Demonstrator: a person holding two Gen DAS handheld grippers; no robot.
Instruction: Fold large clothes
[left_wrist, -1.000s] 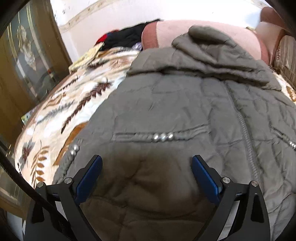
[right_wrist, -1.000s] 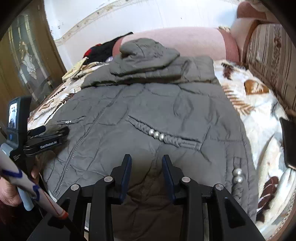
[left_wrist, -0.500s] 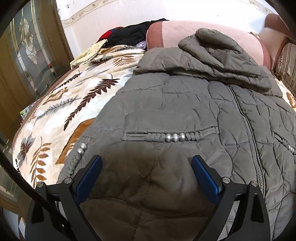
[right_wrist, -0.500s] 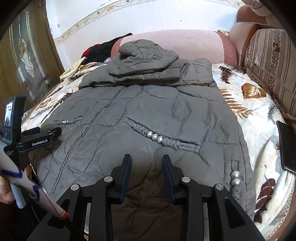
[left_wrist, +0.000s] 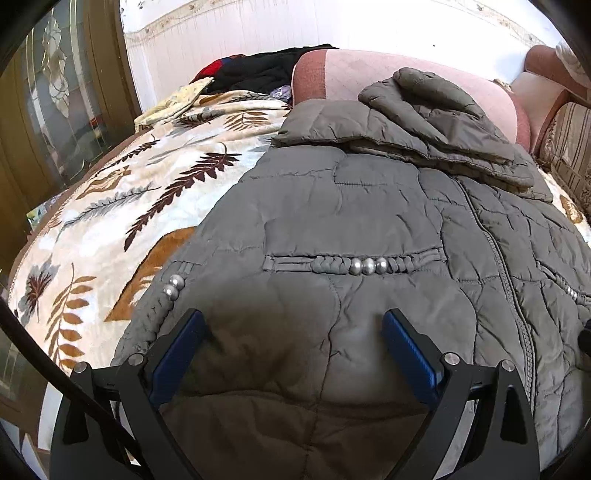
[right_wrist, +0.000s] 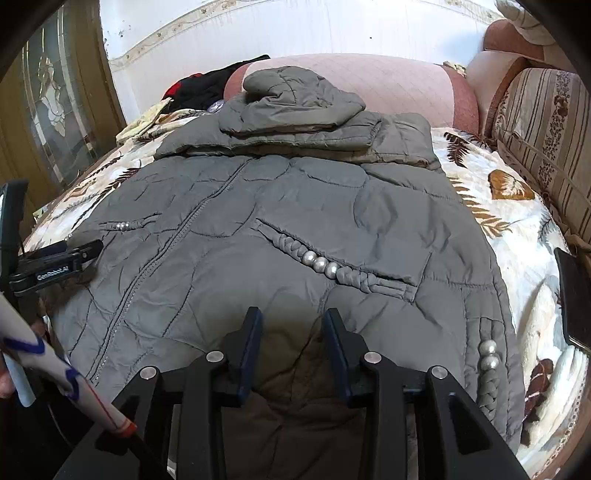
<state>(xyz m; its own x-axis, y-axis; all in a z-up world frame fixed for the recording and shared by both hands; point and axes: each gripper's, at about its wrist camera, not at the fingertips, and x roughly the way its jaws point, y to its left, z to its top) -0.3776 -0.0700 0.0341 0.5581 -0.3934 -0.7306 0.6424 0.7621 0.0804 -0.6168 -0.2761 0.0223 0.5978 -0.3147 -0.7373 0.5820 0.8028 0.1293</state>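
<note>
Grey quilted jacket (right_wrist: 295, 206), spread front-up along the bed (left_wrist: 110, 236), hem at the near edge, hood (right_wrist: 295, 88) toward the pink bolster (right_wrist: 399, 85) at the far end. Sleeves apparently folded across the chest in a thick band under the hood, which squares the body into a rectangle ready for a lengthwise fold. Zip (right_wrist: 177, 236) closed down the middle, so both front panels should travel as one sheet.

Left gripper (left_wrist: 293, 339) spread wide, nothing between the blue pads (left_wrist: 406, 354), poised above the hem on the side nearer the bed's left edge, just short of the braided pocket trim with three silver beads (left_wrist: 367, 265). Probably held wide so that thick padded fabric can be taken in one bite.

Right gripper (right_wrist: 293, 347) partly closed, jaws framing a rumpled ridge of hem fabric; whether the pads actually press that fabric, impossible to tell, since dark shadow covers the spot. Placed on the hem half nearer the bed's right edge, mirroring the other tool, likely so that the hem can rise evenly and be carried toward the hood without skewing.

Left tool's body (right_wrist: 55, 264) also seen in the right view, low over the coat's left flank, with a patterned sleeve (right_wrist: 55, 373) beneath.

Dark phone-like slab (right_wrist: 572, 295) near the bed's right edge, apart from the jacket.
</note>
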